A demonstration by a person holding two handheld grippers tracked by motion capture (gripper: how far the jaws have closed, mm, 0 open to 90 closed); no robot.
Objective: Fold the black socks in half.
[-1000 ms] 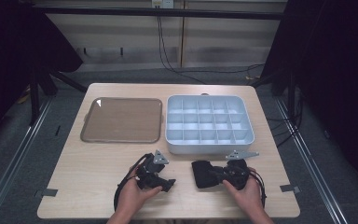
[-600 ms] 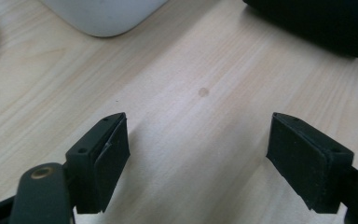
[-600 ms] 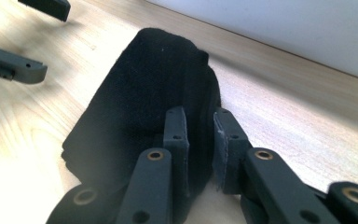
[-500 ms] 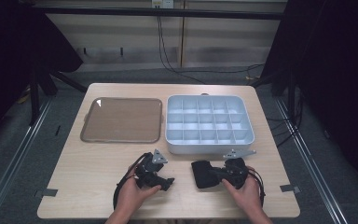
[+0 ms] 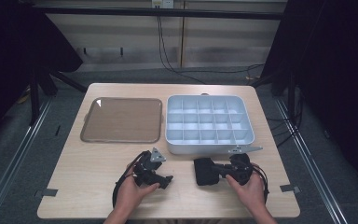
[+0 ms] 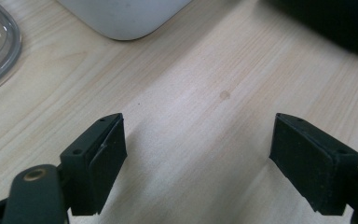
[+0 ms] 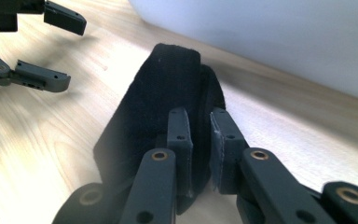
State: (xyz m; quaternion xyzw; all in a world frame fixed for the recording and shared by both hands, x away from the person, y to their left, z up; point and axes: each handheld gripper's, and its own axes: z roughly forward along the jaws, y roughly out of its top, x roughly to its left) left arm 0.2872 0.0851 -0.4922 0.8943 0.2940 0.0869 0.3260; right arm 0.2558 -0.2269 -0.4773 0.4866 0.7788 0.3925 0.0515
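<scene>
Black cloth [image 5: 206,171]: folded, on the worktop [image 5: 93,163] near its front edge, just before the white divided box [image 5: 208,124]. Right hand-held gripper [image 7: 201,140]: jaws have just been closing, now pinched on an edge of the cloth. Left hand-held gripper [image 6: 198,158]: jaws wide apart over bare wood, holding nothing. Clear lid [image 5: 123,120]: flat beside the box, toward the left edge.

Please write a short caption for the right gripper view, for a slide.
Right gripper pinching a black cloth on the wooden table, beside the white tray.
</scene>
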